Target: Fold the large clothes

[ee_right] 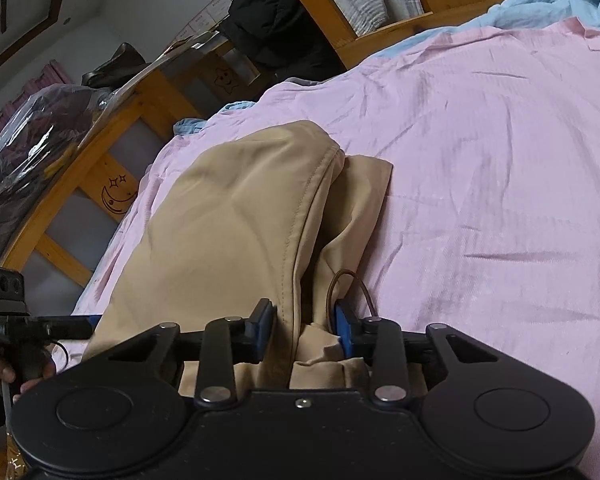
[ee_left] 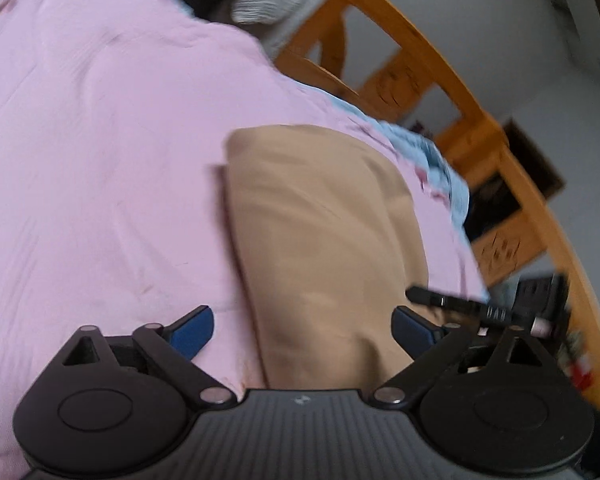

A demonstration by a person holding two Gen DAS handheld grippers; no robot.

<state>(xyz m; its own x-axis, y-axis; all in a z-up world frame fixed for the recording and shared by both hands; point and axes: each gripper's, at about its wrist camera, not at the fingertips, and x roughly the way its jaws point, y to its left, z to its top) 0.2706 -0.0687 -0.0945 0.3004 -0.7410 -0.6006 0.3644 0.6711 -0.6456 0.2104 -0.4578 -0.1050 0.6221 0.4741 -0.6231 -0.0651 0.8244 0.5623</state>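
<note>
The tan garment [ee_right: 236,216] lies on the bed's pink sheet [ee_right: 480,160], its long axis running away from both hand-held grippers toward 12 o'clock in the right wrist view, the near end under the fingers and the far end rounded off near the wooden bed rail [ee_right: 112,152].

The right hand-held gripper [ee_right: 306,330] is the nearer one: its jaws stand partly closed with a raised, stitched fold of the tan cloth between the blue pads [ee_right: 342,320], close to the fabric on both sides, though I cannot tell whether they already press on it. A thin brown cord loop [ee_right: 352,284] sits just by the 3 o'clock pad.

The left hand-held gripper [ee_left: 304,330] stands wide open and holds nothing; the garment's near end lies between its fingers and runs on toward 12 o'clock.

The cloth looks soft and smooth, already doubled lengthways, with a second layer showing at its 3 o'clock edge. My guess is the next move lifts the near end toward the far end.
</note>
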